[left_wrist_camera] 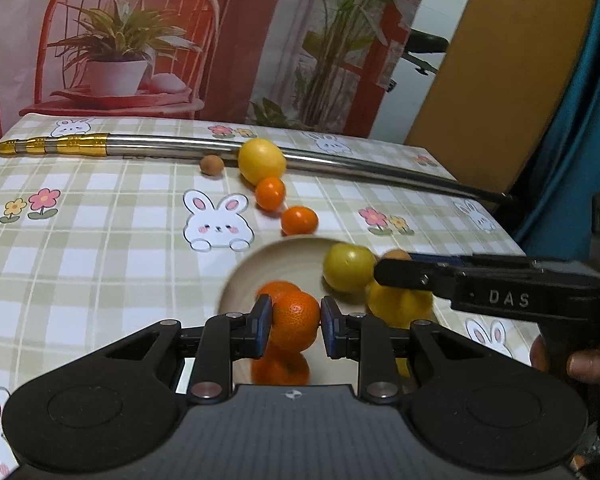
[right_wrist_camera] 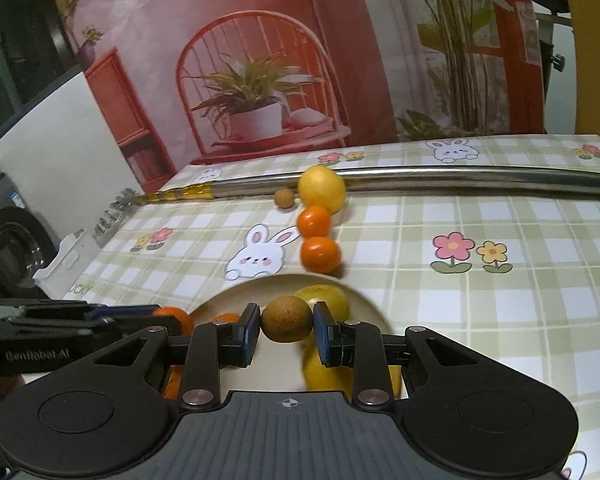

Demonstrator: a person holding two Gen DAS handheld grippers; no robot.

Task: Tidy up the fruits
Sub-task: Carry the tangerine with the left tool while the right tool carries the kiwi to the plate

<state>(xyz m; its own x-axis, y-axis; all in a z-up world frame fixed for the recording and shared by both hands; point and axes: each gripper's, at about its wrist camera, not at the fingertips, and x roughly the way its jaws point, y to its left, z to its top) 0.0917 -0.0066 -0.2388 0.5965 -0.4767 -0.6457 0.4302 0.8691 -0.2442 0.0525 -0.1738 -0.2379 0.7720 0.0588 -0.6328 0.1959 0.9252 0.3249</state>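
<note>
My left gripper [left_wrist_camera: 296, 322] is shut on a small orange mandarin [left_wrist_camera: 295, 316], held above a beige plate [left_wrist_camera: 260, 264]. On the plate lie more oranges [left_wrist_camera: 276, 286], a yellow-green fruit [left_wrist_camera: 348, 266] and a yellow lemon [left_wrist_camera: 396, 304]. My right gripper [right_wrist_camera: 286, 320] is shut on a small brown round fruit [right_wrist_camera: 286, 318] over the same plate [right_wrist_camera: 236, 296]; it enters the left wrist view from the right [left_wrist_camera: 396, 270]. Beyond the plate, on the table, lie two mandarins [left_wrist_camera: 299, 220] [left_wrist_camera: 270, 193], a big yellow lemon [left_wrist_camera: 261, 160] and a small brown fruit [left_wrist_camera: 211, 165].
A long metal rod [left_wrist_camera: 340, 162] with a gold end lies across the far side of the checked bunny tablecloth [left_wrist_camera: 100, 220]. A printed backdrop [left_wrist_camera: 140, 40] stands behind the table. A camera [right_wrist_camera: 8, 252] sits off the table's left edge. A person's hand [left_wrist_camera: 592, 368] holds the right gripper.
</note>
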